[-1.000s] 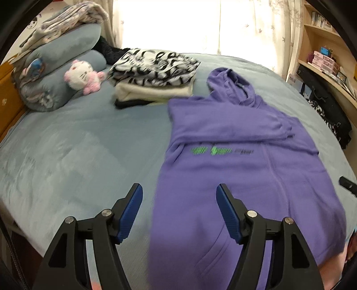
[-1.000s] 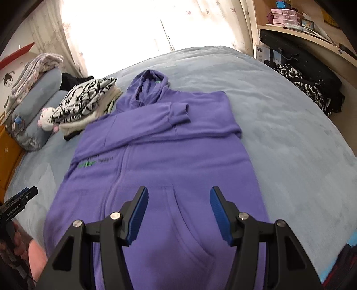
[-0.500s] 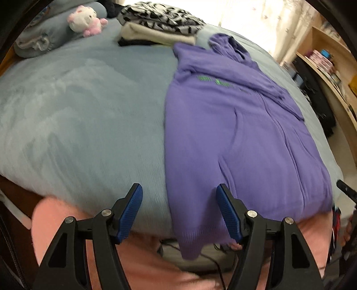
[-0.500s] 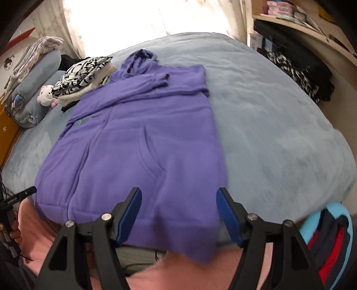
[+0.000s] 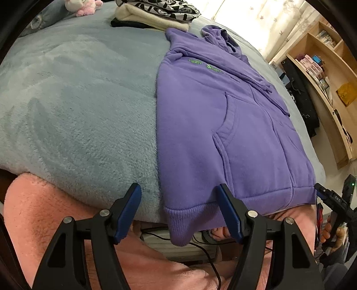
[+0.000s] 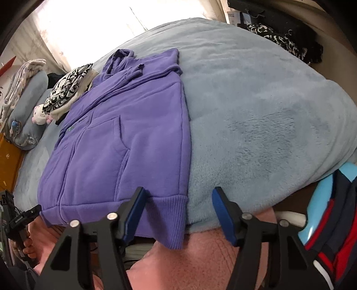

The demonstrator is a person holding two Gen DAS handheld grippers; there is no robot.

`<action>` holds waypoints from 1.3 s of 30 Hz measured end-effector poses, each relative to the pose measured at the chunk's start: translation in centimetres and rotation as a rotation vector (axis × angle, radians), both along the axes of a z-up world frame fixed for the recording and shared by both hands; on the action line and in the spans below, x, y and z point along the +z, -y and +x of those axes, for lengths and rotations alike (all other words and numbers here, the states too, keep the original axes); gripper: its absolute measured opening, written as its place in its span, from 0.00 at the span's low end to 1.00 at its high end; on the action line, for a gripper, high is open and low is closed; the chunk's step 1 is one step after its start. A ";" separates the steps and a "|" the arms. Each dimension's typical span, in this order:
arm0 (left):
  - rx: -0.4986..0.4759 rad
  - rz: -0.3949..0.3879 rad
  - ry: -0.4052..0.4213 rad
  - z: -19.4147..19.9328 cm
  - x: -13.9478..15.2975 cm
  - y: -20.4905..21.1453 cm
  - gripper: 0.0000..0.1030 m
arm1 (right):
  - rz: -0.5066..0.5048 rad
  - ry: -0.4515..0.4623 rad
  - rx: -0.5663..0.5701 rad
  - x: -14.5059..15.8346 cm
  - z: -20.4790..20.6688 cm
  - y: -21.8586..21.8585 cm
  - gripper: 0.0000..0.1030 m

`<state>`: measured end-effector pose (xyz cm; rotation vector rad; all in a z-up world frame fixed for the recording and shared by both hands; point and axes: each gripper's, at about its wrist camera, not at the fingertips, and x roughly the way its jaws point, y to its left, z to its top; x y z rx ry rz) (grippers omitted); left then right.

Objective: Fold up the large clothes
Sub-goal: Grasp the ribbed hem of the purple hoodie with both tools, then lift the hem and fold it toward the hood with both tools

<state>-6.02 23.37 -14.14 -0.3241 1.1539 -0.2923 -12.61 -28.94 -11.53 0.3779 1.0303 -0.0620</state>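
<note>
1. A purple fleece zip hoodie (image 5: 223, 125) lies flat on the blue-grey plush bed cover (image 5: 78, 111), its ribbed hem hanging over the near edge.
2. The left gripper (image 5: 180, 212) stands open, straddling the hem's left corner without pressing it.
3. The right gripper (image 6: 178, 214), its jaws just closing a little, gapes around the hem's right corner, pads not touching it.
4. A stack of folded clothes (image 6: 69, 91) sits beside the hood.

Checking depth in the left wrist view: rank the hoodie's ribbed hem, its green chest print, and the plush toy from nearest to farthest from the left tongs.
1. Ribbed hem, between the open left tongs.
2. Green chest print, mid-bed.
3. Plush toy, far top left.
</note>
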 end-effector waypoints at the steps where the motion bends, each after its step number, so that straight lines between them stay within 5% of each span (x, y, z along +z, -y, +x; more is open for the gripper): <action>1: -0.007 -0.008 -0.003 0.0 -0.1 0.1 0.66 | 0.013 0.005 0.014 -0.1 0.0 -0.1 0.56; 3: -0.023 -0.022 -0.008 0.0 -0.2 0.6 0.66 | 0.049 0.007 0.043 -0.3 0.1 -0.5 0.44; 9: -0.093 -0.047 -0.039 -0.3 -0.9 2.3 0.66 | 0.142 -0.006 0.099 -1.4 0.2 -0.9 0.34; 17: -0.059 -0.166 -0.122 0.4 -2.9 1.1 0.70 | 0.163 0.001 0.097 -3.0 0.4 -1.3 0.34; 22: -0.048 -0.141 -0.114 0.4 -2.9 1.7 0.69 | 0.087 0.019 0.105 -3.0 0.4 -2.4 0.32; 25: -0.058 -0.129 -0.116 0.1 -2.5 2.4 0.42 | 0.082 0.012 0.100 -2.8 0.5 -2.4 0.10; 28: -0.107 -0.051 -0.108 -0.5 -1.4 3.5 0.13 | 0.067 0.010 0.099 -2.1 0.5 -2.7 0.08; 32: -0.176 -0.010 -0.068 -1.0 1.7 5.0 0.07 | 0.025 0.045 0.134 0.5 0.6 -3.8 0.07; 39: -0.077 -0.412 0.058 1.9 8.9 3.3 0.07 | 0.138 0.223 0.151 6.6 2.7 -4.0 0.07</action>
